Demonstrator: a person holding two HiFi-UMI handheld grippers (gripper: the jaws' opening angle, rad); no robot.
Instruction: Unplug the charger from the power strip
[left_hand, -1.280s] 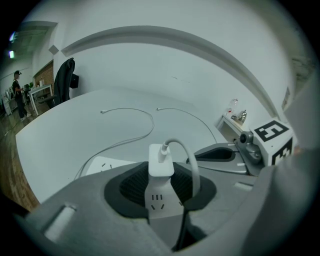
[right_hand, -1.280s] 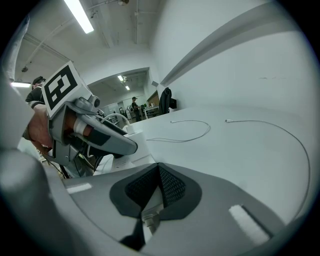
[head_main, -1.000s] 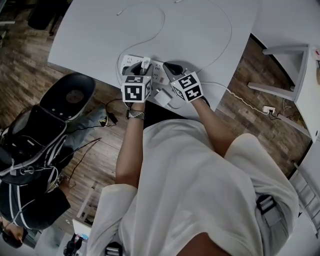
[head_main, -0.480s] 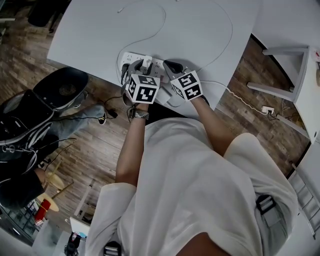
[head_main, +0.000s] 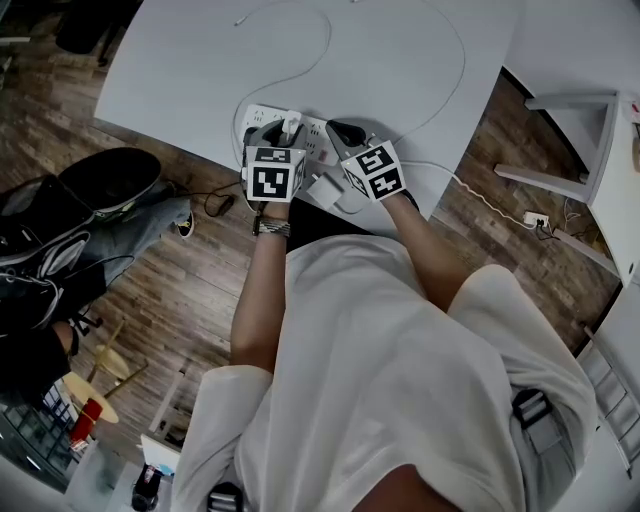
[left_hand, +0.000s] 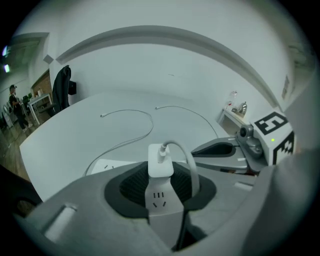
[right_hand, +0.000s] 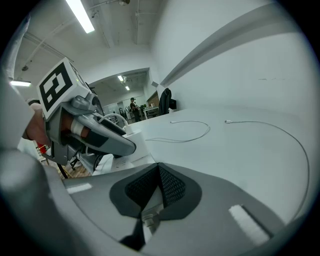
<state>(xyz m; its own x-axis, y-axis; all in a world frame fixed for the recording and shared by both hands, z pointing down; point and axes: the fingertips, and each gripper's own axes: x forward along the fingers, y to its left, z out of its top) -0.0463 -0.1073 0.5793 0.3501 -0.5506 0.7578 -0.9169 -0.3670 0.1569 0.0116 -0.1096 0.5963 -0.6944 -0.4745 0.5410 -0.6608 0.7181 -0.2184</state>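
While both hands sit at the tabletop (head_main: 200, 70) edge, I read the left tongs (head_main: 276, 131) as clenched on the charger (left_hand: 161, 164). It stands upright between their pads, plugged into the power strip (left_hand: 158, 200) running under them, with its cable (left_hand: 188, 155) arching off right. The right tongs (right_hand: 158, 179), just right of the left pair, are pinched shut on a white bit (right_hand: 146, 220) low between their pads; I can't identify it.

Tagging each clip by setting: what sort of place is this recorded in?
Probably an open-plan office or lab workroom. There is a large white table on wood-look flooring, long ceiling strip lights overhead, and further desks with people standing in the background.
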